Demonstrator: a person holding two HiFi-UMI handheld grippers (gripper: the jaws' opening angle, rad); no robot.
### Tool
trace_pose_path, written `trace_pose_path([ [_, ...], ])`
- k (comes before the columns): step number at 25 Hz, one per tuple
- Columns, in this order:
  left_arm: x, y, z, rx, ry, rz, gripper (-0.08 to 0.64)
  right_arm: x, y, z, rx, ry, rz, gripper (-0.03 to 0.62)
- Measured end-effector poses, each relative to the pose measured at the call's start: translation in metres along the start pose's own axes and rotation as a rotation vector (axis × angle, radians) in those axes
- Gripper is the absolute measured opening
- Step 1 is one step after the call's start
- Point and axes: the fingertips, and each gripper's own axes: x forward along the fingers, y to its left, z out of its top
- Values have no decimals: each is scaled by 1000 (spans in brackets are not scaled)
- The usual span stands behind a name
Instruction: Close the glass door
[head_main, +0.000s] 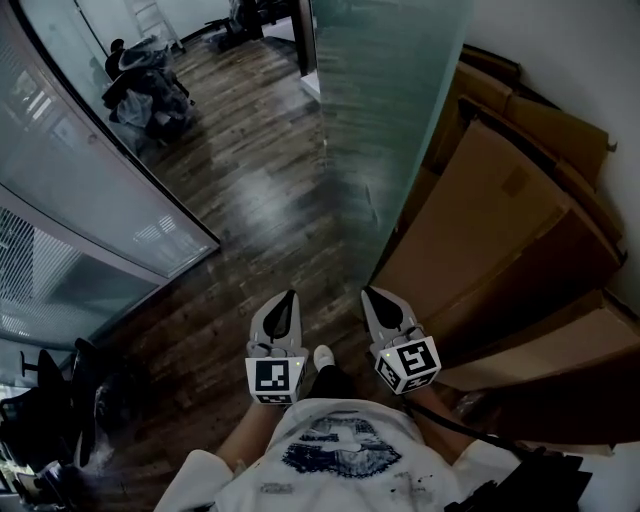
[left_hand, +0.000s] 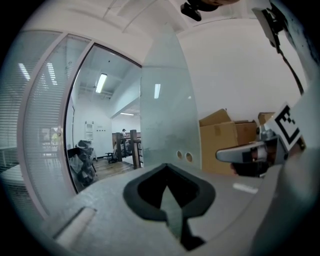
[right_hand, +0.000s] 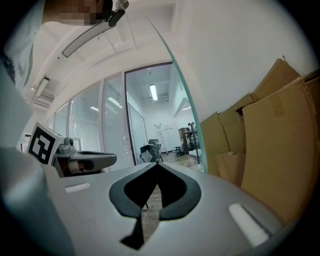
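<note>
The frosted glass door (head_main: 385, 120) stands open ahead of me, its edge turned my way and its panel lying close to the boxes on the right. In the left gripper view the door (left_hand: 165, 115) shows two round holes (left_hand: 183, 155) low down. My left gripper (head_main: 290, 297) (left_hand: 167, 165) is shut and holds nothing, a short way left of the door's lower edge. My right gripper (head_main: 367, 292) (right_hand: 157, 164) is shut and holds nothing, just short of the door's edge (right_hand: 186, 105). Neither gripper touches the glass.
Large cardboard boxes (head_main: 520, 230) (right_hand: 272, 145) lean against the white wall to the right, behind the door. A glass partition wall (head_main: 80, 210) runs along the left. A chair piled with dark things (head_main: 145, 85) stands on the wood floor beyond. Another dark chair (head_main: 60, 400) sits at lower left.
</note>
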Motion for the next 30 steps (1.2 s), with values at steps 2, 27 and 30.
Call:
trace_pose_path([
  [2,10,9,-1,-3,-1,-10,3,12,0,2,-3,0,-5,8],
  [27,80,39,9,-36,-11,-73,3,21,-60,47,-43,-104,-76,8],
  [30,90,34,13,-29,-9,-65,3,22,-72,47,-38,-99,-65,8],
])
